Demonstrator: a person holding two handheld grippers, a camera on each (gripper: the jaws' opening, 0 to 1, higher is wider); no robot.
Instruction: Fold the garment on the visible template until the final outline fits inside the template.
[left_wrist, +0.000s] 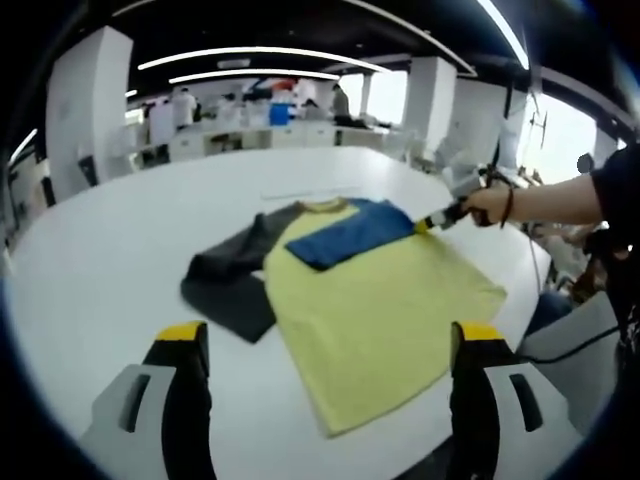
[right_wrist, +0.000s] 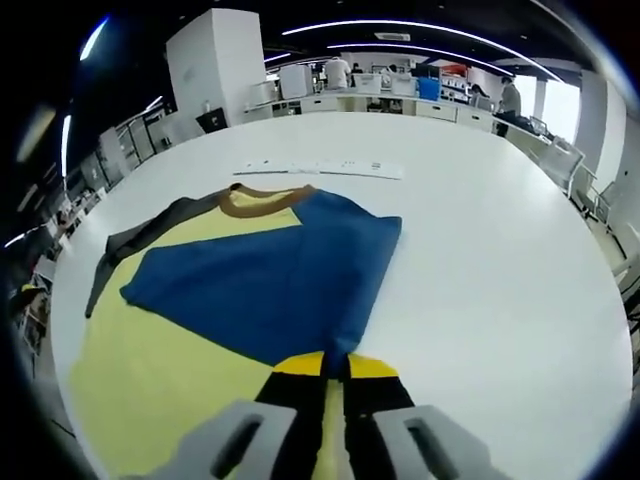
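Observation:
A yellow T-shirt (left_wrist: 385, 310) lies flat on the white table (left_wrist: 110, 250), with its brown collar (right_wrist: 262, 200) on the far side. Its dark grey sleeve (left_wrist: 235, 275) is spread out to one side. The blue sleeve (right_wrist: 270, 280) is folded across the yellow chest. My right gripper (right_wrist: 335, 365) is shut on the blue sleeve's edge; in the left gripper view it (left_wrist: 432, 222) reaches in from the right, held by a hand. My left gripper (left_wrist: 330, 335) hovers open above the shirt's near hem, holding nothing.
A thin pale strip (right_wrist: 320, 168) lies on the table beyond the collar. The table's edge (left_wrist: 530, 290) curves close past the shirt on the right. Desks and several people (left_wrist: 185, 105) stand far behind, among white pillars (right_wrist: 215, 65).

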